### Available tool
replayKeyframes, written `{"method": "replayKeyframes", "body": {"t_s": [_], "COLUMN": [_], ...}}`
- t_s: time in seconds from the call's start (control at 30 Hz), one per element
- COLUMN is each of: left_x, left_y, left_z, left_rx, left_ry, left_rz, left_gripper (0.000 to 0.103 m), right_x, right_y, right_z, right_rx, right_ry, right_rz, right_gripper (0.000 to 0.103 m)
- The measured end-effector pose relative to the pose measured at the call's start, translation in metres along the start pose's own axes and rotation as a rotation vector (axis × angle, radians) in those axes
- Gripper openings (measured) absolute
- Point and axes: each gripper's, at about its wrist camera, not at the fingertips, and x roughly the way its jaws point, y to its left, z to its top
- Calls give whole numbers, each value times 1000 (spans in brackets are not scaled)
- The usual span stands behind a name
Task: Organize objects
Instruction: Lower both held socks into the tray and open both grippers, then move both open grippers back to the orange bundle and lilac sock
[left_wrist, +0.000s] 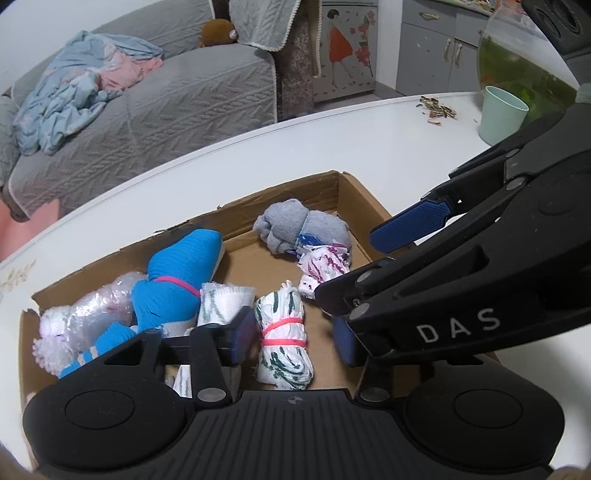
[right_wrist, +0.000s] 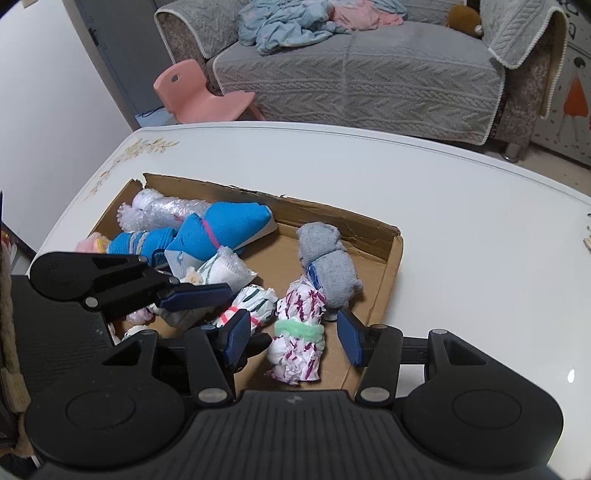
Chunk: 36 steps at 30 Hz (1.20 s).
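Over the cardboard box (right_wrist: 388, 266), both grippers' jaws stood part-open and empty around released bundles; withdrawing carelessly could snag them.

The left gripper (left_wrist: 291, 332) straddled the green-patterned bundle (left_wrist: 284, 339), the right gripper (right_wrist: 293, 339) the purple-patterned bundle (right_wrist: 297, 343).

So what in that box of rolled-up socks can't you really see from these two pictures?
- Left wrist view: the near inside of the cardboard box is covered by the left gripper.
- Left wrist view: the purple-patterned roll is partly behind the right gripper.
- Right wrist view: small pink bundles lie mostly under the left gripper's arm.
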Motion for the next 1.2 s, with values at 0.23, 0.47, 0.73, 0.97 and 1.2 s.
{"method": "replayKeyframes", "body": {"t_s": [0.23,0.47,0.73,0.97,1.2], "left_x": [-11,-22,-51,-100,-138], "left_y": [0,-2,-2,-4,-23], "left_z": [2,0,-13,-47,-101], "left_rx": [117,217,278,352,513], "left_ry": [29,53,65,57,54], "left_rz": [-32,-22,-19,-59,-157], "left_gripper": [82,86,87,89,91], "right_x": [-17,-20,-35,-70,-88], "right_y": [2,10,21,49,98], "right_z": [-2,-6,-16,-51,-105], "right_rx": [-110,-202,-291,-371,-465], "right_ry": [-24,2,10,-9,26], "right_rz": [6,22,-8,46,155], "right_gripper": [53,56,60,67,69]}}
